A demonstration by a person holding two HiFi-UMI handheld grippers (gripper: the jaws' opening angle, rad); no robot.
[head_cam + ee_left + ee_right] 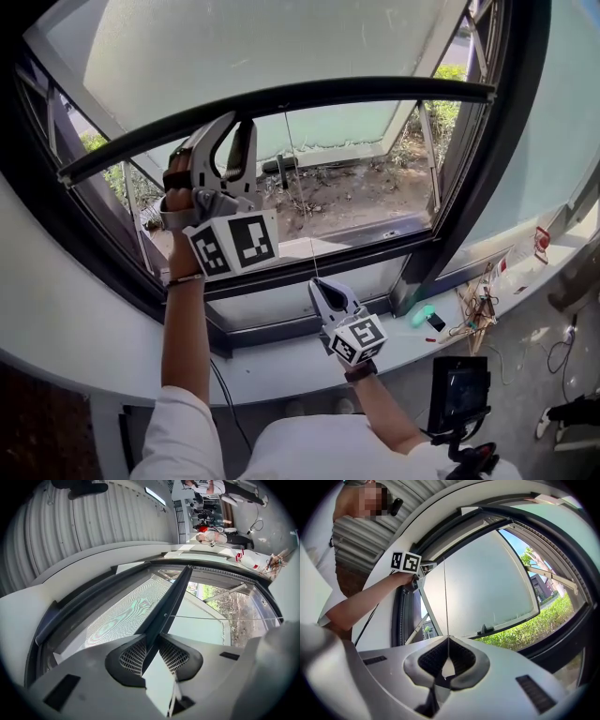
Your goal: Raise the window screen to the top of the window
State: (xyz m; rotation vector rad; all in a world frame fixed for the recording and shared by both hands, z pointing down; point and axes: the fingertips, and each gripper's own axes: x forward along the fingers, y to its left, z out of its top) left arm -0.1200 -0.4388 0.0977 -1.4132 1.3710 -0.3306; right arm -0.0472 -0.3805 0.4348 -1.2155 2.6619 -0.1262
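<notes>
Right gripper (321, 289): jaws pressed together, pinching the pull cord (300, 197).
Left gripper (232, 141): jaws clamped on the bottom bar (375, 91).
Window screen (124, 616): mesh hung above that bar, partway up.
Left to do: raising it to the top.

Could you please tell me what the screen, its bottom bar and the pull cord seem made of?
The screen looks like fine woven mesh, probably synthetic: see-through, with moiré bands. Its bottom bar seems matt black metal or plastic: smooth, rigid. The pull cord looks like thin pale string, drawn taut; fibre unclear.
</notes>
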